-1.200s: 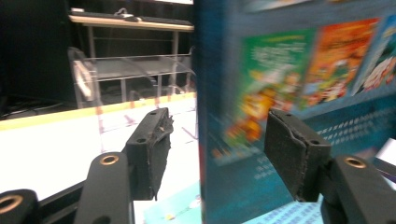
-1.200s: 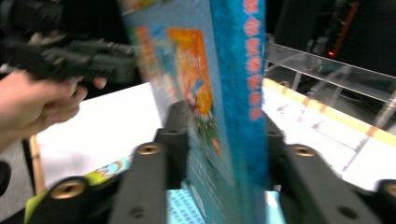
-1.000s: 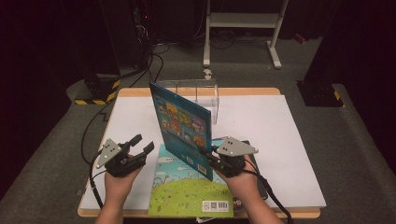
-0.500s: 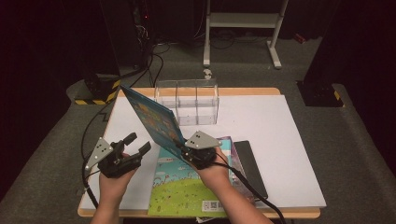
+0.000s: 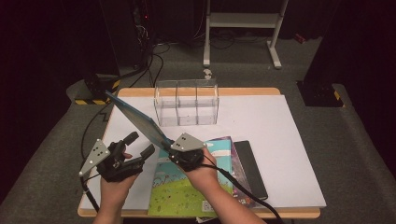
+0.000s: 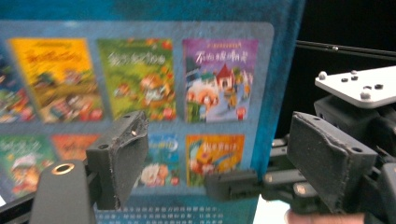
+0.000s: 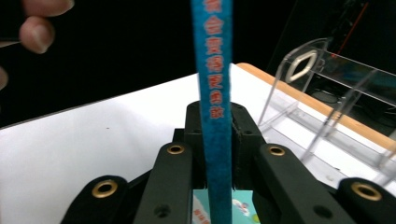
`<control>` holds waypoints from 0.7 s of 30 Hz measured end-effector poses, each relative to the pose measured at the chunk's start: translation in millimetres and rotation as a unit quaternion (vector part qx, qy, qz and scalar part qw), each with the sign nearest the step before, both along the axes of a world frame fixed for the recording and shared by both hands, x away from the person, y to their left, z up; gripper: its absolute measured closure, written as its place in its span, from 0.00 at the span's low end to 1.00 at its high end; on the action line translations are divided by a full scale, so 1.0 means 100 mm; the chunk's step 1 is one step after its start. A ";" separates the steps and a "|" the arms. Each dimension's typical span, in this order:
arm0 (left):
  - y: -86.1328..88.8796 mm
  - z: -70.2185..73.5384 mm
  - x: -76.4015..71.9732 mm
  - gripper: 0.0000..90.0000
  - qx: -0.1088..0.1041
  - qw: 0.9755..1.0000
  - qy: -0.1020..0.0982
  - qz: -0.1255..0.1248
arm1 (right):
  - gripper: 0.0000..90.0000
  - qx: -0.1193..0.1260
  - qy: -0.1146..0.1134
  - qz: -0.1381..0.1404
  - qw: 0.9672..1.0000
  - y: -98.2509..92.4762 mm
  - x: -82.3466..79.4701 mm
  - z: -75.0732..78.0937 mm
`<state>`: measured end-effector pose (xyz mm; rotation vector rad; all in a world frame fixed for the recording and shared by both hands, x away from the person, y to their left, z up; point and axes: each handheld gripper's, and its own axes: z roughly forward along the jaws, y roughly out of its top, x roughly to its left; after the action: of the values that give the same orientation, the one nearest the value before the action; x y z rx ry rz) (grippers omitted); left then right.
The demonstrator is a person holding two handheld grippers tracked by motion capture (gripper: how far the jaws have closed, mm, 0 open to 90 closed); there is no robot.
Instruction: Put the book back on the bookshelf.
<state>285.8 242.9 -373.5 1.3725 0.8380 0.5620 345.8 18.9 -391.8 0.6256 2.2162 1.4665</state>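
Table (image 5: 289, 140) first. What is on it, asks the first watcher.

A clear rack (image 5: 187, 102) with little walls, says the second. It stands ahead of both grippers, well apart from them, and its slots look empty.

And the big blue book (image 5: 135, 119)?

The right gripper (image 5: 170, 149) has it. Its jaws are squeezed tight on the bottom edge, one on each side. The book sticks up and leans away to that gripper's left. It is off the table, but it is not in the rack yet.

Are there more books?

Yes. A green picture book (image 5: 177, 191) lies flat right under the right gripper, with another bright one under it. A dark book (image 5: 250, 168) lies just to that gripper's right.

What does the left gripper (image 5: 141, 143) do?

Its jaws have just been opening and now stand wide. Nothing is between them. The blue book's cover is right in front of them.

So how much is done?

Only the start, it seems. One book is picked up. It looks like it has yet to go into a slot, and the other books wait flat on the table.
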 end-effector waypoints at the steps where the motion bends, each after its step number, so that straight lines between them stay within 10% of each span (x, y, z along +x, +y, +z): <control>1: 0.00 0.00 0.00 0.23 0.000 1.000 0.000 0.000 | 0.88 0.000 0.000 0.000 1.000 0.00 0.00 0.00; 8: -0.02 0.03 -0.04 0.18 -0.014 1.000 0.010 0.004 | 0.84 -0.009 -0.008 0.010 1.000 0.12 -0.13 -0.03; 21: -0.04 0.06 -0.06 0.17 0.021 0.998 0.012 0.056 | 0.72 -0.015 0.008 0.043 0.999 0.32 -0.26 -0.06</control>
<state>279.3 238.5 -367.7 1.3787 0.9310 0.6533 319.9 51.1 -398.1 0.5414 2.2979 1.4723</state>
